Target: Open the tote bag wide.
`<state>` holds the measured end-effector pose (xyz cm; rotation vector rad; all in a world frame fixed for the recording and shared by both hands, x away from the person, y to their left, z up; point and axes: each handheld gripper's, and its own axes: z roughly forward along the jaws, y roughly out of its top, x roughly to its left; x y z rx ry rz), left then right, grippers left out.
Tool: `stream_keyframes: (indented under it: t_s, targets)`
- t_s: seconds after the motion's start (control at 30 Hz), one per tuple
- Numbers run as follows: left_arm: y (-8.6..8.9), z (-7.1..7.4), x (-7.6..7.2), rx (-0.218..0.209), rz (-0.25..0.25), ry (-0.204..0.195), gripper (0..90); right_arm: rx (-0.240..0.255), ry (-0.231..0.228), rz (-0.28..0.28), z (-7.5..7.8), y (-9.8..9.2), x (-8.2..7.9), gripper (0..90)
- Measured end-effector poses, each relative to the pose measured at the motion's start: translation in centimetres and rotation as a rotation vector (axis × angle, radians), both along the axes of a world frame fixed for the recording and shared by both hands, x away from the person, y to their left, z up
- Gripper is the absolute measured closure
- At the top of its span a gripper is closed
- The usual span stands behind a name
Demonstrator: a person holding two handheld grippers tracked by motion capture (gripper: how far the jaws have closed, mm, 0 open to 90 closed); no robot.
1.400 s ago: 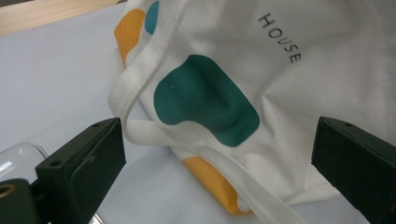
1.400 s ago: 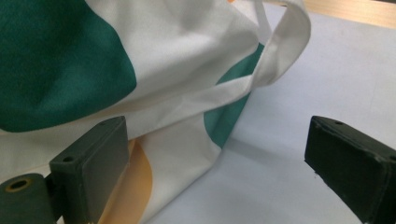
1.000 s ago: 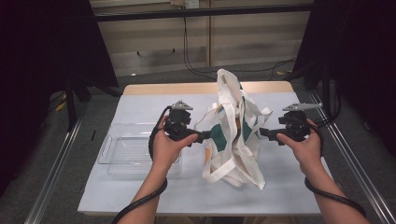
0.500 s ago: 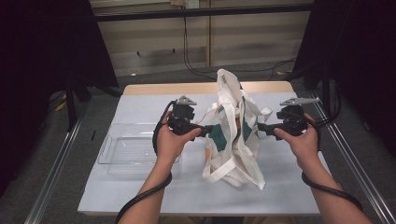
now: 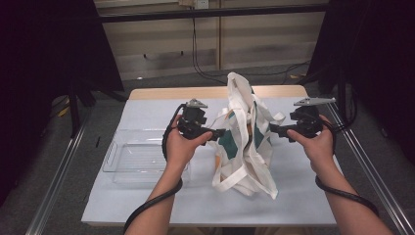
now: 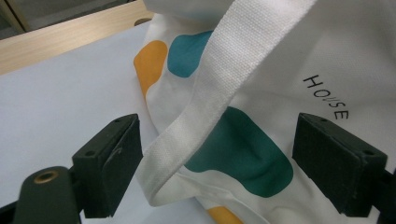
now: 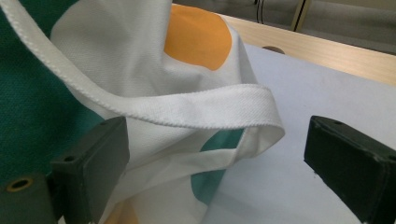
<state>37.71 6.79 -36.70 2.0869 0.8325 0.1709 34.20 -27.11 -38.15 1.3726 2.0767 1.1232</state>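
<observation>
Left gripper point(image 5: 221, 133): jaws are standing wide apart and have just been closing a little; a white strap point(image 6: 219, 93) of the tote bag point(image 5: 244, 142) is passing between them, and the pads are not pressing on it.
Right gripper point(image 5: 272, 130): jaws are standing wide apart; a looped white strap point(image 7: 210, 112) is lying between them, and neither pad is pressing on it.
Tote bag position: it is standing between the two grippers, its sides just ahead of each pair of jaws, on the white table cover point(image 5: 147, 112).
Writing: black letters reading "HOUSE" point(image 6: 327, 98) are showing on the bag, above the left gripper's right-hand jaw.
Print: teal patches point(image 6: 243, 149) and orange patches point(image 7: 198, 35) are showing on the white cloth.
Hard to make out: the bag's inside is not showing, so its contents cannot be told; the cloth is running past the frame edges in both gripper views.
Container: a clear plastic tray point(image 5: 113, 164) is lying on the outer side of the left gripper, away from the bag; whether it holds anything cannot be told.
</observation>
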Motion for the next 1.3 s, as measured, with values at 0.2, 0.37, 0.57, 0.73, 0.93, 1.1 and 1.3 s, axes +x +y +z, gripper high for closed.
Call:
stream_keyframes:
  t_s: [0.2,0.37,0.57,0.73,0.93,1.1,1.3]
  targets:
    - [-0.2,0.4,0.0,0.012,-0.014,-0.013,17.1,0.003,-0.006,0.005,0.2,0.3,0.0,6.5]
    - [-0.3,0.4,0.0,0.015,-0.019,-0.012,19.6,-0.004,-0.010,0.008,0.4,0.4,0.1,6.5]
    - [-0.6,0.2,0.1,0.013,-0.016,-0.005,23.8,-0.010,-0.023,0.012,0.7,0.4,0.1,7.5]
    - [-0.8,0.2,0.2,0.023,-0.029,-0.004,27.8,-0.009,-0.028,0.012,0.8,0.6,0.1,8.3]
    - [-1.2,0.4,0.4,0.017,-0.023,-0.012,42.5,-0.032,-0.059,0.044,0.9,0.9,0.4,15.8]
    - [-1.2,0.2,0.7,0.046,-0.031,0.001,56.9,-0.018,-0.069,0.074,0.8,1.3,0.6,38.3]
    - [-1.0,-0.4,1.1,0.025,-0.030,0.025,78.8,-0.014,-0.043,0.139,0.6,2.2,0.7,73.3]
